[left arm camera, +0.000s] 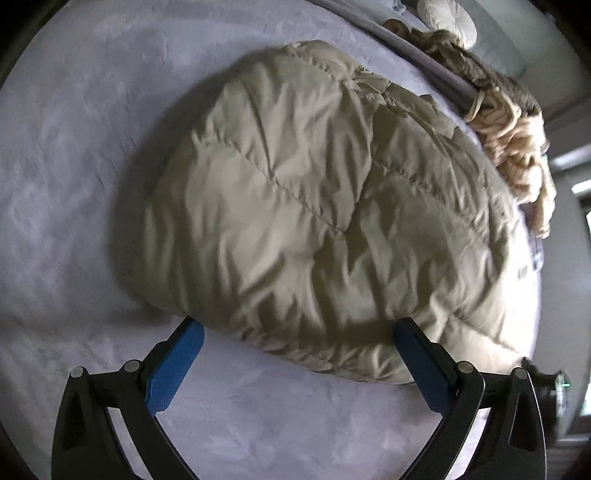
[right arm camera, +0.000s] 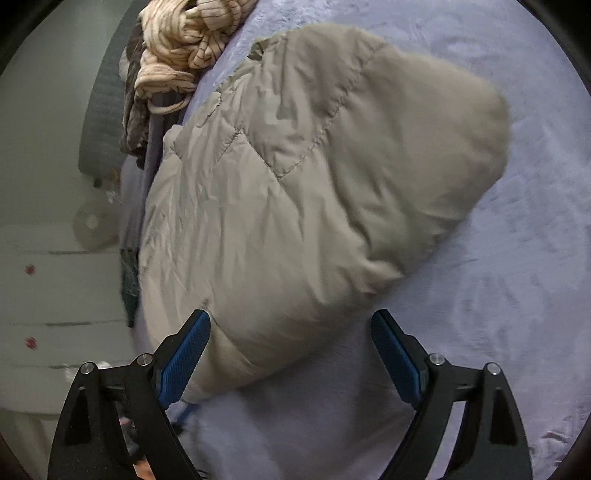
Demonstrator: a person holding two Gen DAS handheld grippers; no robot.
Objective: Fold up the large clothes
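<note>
A beige quilted puffer jacket lies folded into a thick bundle on a lilac bed sheet. My left gripper hangs over the bundle's near edge. Its blue pads are spread wide, with the hem between them but not pinched. In the right wrist view the same jacket fills the middle. My right gripper is open at its near edge. Its left fingertip overlaps the fabric and its right fingertip is over bare sheet.
A heap of cream striped clothes and darker garments lies along the bed's edge beside the jacket. A white round cushion sits beyond it. White drawers with red knobs stand past the bed's side.
</note>
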